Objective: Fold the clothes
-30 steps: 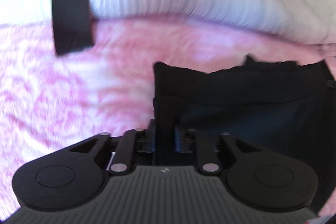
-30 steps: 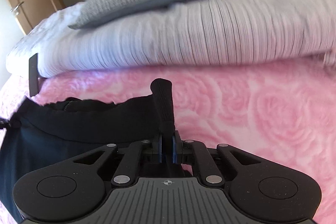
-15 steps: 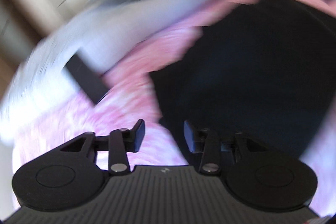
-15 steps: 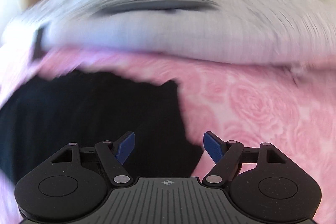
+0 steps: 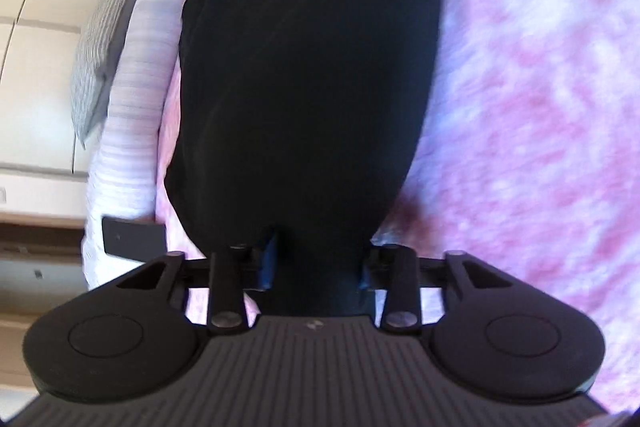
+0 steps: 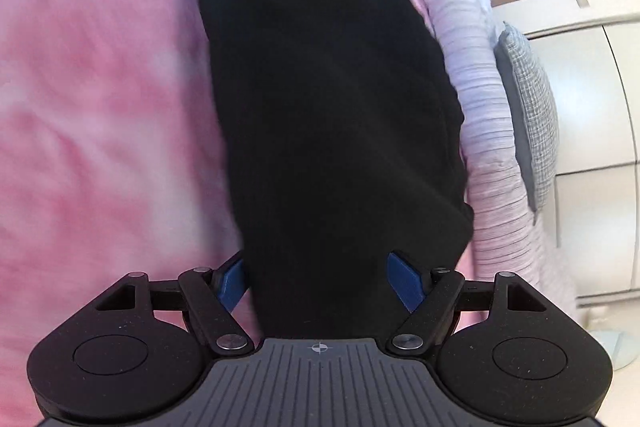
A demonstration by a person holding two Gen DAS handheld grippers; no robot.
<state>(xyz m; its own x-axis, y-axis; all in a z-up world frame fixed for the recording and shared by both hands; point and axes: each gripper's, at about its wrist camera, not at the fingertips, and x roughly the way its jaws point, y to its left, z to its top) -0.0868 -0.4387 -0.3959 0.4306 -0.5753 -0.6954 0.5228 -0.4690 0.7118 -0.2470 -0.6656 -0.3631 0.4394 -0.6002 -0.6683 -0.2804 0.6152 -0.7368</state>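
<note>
A black garment (image 5: 308, 67) lies flat on the pink rose-patterned blanket (image 5: 520, 107), folded into a long strip. My left gripper (image 5: 316, 263) is open, its jaws standing on either side of one short end of the strip. The same garment (image 6: 328, 99) shows in the right wrist view on the blanket (image 6: 100, 107). My right gripper (image 6: 320, 279) is open, its blue fingertips (image 6: 404, 279) standing on either side of the other short end. Neither gripper holds the cloth.
A lilac ribbed pillow (image 5: 128, 115) with a grey checked cushion (image 5: 100, 39) lies along one long side of the garment; both show in the right wrist view (image 6: 480, 107). A small black flat object (image 5: 134, 238) lies by the pillow. White cupboard doors (image 6: 592, 99) stand behind.
Both grippers held corners of the black garment a second ago, let go, and have swung round to face each other at opposite ends of the garment.
</note>
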